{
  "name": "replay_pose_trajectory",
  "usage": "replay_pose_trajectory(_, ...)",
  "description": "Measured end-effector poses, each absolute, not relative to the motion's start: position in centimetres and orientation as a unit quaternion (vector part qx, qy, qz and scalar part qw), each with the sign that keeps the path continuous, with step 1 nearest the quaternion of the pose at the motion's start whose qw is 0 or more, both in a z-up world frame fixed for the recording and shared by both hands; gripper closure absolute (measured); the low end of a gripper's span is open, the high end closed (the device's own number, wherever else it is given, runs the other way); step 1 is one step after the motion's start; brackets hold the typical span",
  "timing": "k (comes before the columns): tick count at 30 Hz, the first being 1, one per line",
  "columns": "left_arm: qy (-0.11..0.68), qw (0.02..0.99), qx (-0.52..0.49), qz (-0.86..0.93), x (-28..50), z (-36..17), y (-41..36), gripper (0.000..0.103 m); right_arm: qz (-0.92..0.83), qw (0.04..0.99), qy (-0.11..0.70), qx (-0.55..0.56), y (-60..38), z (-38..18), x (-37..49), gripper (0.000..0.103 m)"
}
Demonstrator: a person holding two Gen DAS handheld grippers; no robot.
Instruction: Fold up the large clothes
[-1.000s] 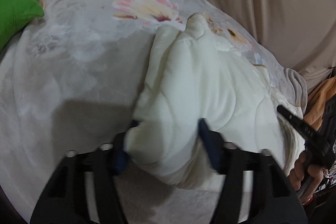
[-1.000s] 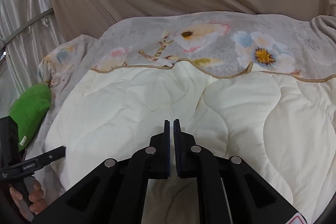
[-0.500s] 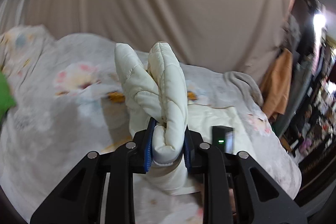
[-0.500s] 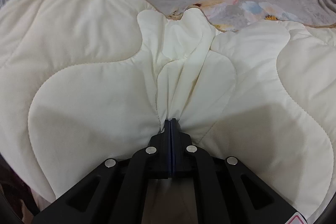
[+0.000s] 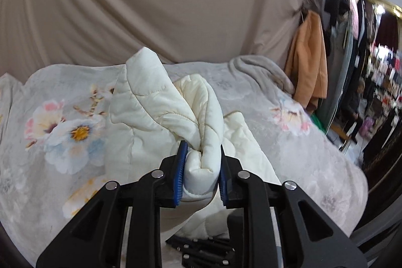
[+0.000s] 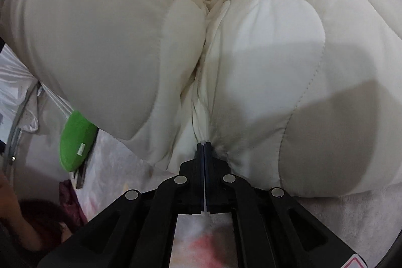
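A cream quilted garment [image 5: 160, 112] is lifted off a bed with a grey floral cover [image 5: 62, 132]. My left gripper [image 5: 202, 162] is shut on a thick bunched roll of it, the blue pads pressed on both sides. In the right wrist view the same garment [image 6: 263, 54] fills most of the frame. My right gripper [image 6: 204, 142] is shut on a thin pinch of its fabric, with the cloth fanning out above the fingertips. Part of the right gripper's black frame [image 5: 206, 250] shows below the left one.
A beige curtain [image 5: 150, 4] hangs behind the bed. An orange coat [image 5: 309, 62] and dark clothes hang at the right, with shop racks beyond. A green cushion [image 6: 75, 140] lies at the left of the bed. A person's arm [image 6: 15, 212] is at the lower left.
Both grippers have lifted the garment higher off the bed. The left gripper has swung right, so the coat and racks show more. The cloth has come closer to the right camera.
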State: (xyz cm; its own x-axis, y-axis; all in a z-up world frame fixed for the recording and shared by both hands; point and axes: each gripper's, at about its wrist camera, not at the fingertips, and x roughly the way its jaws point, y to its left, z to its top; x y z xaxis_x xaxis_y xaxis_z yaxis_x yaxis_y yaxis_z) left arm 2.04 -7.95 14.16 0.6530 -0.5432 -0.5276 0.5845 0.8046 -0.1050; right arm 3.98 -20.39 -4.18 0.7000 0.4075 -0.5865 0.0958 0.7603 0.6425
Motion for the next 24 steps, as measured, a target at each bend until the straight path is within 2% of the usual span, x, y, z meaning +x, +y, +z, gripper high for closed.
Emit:
replay_pose_trajectory(10,0.31,0.891,0.14,-0.302,1.5,6.8,-18.9,0.082,-0.067,0.899,0.292,0.318,-27.0,-1.3,-9.6,0.096)
replay_pose_trajectory(18,0.309,0.889,0.186,-0.282,0.5,2.6,-21.9,0.079,-0.119,0.886,0.267,0.359,-31.7,-1.4,-15.5,0.095)
replay_pose_trajectory(21,0.302,0.89,0.187,-0.285,-0.1,2.9,-21.8,0.069,-0.12,0.886,0.259,0.365,-32.2,-1.1,-16.2,0.095)
replay_pose_trajectory(24,0.299,0.89,0.183,-0.293,-0.6,3.5,-21.7,0.055,-0.122,0.889,0.251,0.363,-32.4,-0.4,-16.5,0.093)
